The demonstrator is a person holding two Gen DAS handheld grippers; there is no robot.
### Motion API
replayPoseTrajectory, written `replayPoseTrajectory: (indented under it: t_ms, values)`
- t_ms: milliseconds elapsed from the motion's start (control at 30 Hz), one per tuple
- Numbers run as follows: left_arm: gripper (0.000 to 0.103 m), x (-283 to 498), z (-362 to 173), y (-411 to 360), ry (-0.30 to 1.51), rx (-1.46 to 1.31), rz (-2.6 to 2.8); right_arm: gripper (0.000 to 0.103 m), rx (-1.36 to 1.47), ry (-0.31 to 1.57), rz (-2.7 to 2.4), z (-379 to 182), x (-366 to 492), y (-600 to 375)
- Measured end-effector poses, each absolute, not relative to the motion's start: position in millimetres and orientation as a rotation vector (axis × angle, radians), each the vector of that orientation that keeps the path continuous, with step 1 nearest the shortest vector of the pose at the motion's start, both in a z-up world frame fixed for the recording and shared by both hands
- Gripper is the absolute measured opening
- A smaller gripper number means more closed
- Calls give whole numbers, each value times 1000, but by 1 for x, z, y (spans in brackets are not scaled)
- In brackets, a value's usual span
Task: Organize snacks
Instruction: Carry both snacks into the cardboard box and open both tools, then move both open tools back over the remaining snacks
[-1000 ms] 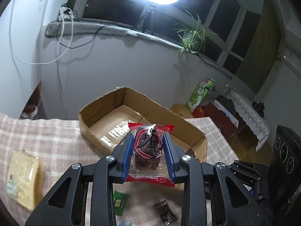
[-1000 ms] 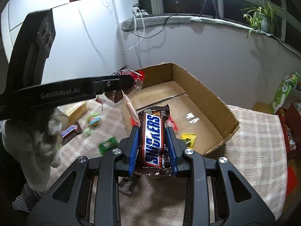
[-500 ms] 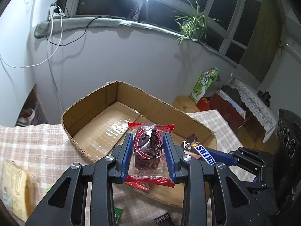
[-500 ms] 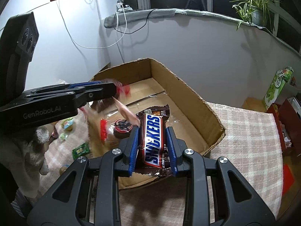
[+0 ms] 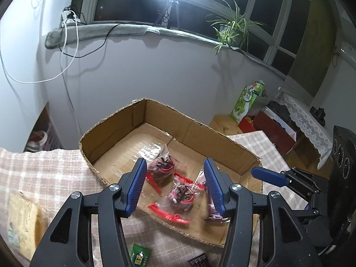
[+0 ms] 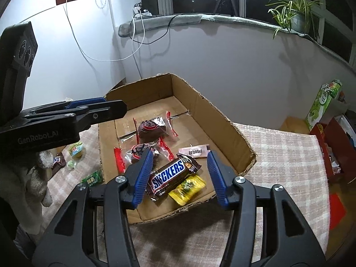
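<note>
Left gripper: jaws opening, nothing pressed between the blue pads; it hangs over the near edge of the cardboard box.
Right gripper: jaws opening, empty, above the box's near corner.
Snickers bar: lying on the box floor, free of both pads, partly over a yellow packet.
Other snacks in the box: two clear red-edged cake packs, one nearer and one farther; a small pink sachet just beyond the Snickers bar.
Snacks outside the box: a green packet, a small jelly cup and a pale cracker pack, all on the cloth.
In the way: the box's front wall stands between the grippers and the contents.
Surface: table under a pink-and-white checked cloth.
Room: white wall, dark window, bright lamp on a tripod, spider plant on the sill, green carton at right.
</note>
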State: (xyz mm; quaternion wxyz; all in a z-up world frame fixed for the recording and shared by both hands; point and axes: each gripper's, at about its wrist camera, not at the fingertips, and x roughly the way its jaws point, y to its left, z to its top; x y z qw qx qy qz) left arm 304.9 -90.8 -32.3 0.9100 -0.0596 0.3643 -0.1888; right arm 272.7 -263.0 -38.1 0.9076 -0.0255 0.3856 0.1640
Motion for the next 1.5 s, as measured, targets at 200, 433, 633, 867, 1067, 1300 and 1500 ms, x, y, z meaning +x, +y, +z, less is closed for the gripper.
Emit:
replayPoseTrajectory:
  t_ms: [200,433,633,867,1067,1300,1500]
  values:
    - [52,293,-22,-83,733,-137,-387,53,-55,780,340,-25,256,-259]
    - [52,263,-4,-62,695,-147,-369,53,-65,752,364,-7,225,-245]
    - [52,231,8,-33,662,-164,-337,54,-70,740,394,0,199,-230]
    - [53,191,14,8,633,-167,-269,54,-79,750,443,-4,174,-210]
    - [53,168,1,46,646,-197,-200,54,-89,783,483,-18,165,-189]
    - [53,153,-28,76,695,-229,-149,54,-103,835,531,-41,159,-166]
    - [53,135,-63,80,772,-240,-144,54,-139,889,561,-66,160,-148]
